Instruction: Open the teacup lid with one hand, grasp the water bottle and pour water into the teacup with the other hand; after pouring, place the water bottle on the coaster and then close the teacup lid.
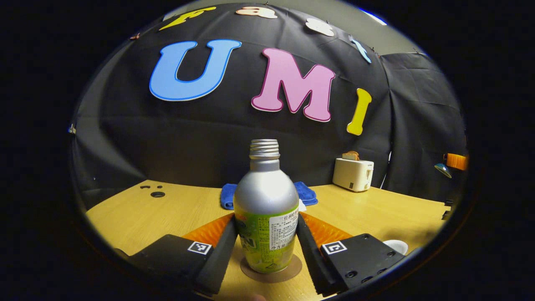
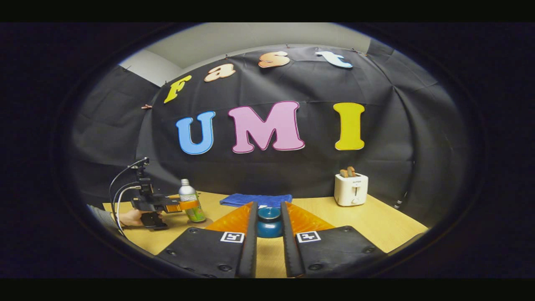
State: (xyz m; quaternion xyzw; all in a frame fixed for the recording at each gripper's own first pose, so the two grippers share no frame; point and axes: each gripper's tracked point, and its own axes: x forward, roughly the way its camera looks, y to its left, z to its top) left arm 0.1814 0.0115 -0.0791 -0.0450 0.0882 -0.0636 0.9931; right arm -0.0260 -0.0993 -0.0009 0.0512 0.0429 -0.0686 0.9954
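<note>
Left gripper view: left gripper (image 1: 267,246) clamped on water bottle (image 1: 266,209), seated on coaster (image 1: 271,269). Right gripper (image 2: 268,234) clamped on teacup lid (image 2: 268,214). Next: release bottle, seat lid.

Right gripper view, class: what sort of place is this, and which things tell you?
Probably a staged recording booth set up like a kitchen: a black cloth wall behind a wooden table, with a toaster and folded blue towel.

1. The water bottle (image 1: 266,209) between the left tool's (image 1: 266,246) fingers is matte silver above, with a green and yellow label and a white text panel.
2. The coaster (image 1: 288,271) beneath it is plain brown.
3. The teacup lid (image 2: 269,214) between the right tool's (image 2: 269,236) fingers is glossy teal-blue.
4. Beyond lie a royal-blue cloth (image 2: 256,200) and a cream-white toaster (image 2: 351,189).
5. The worktop (image 1: 138,213) is pale wood grain.
</note>
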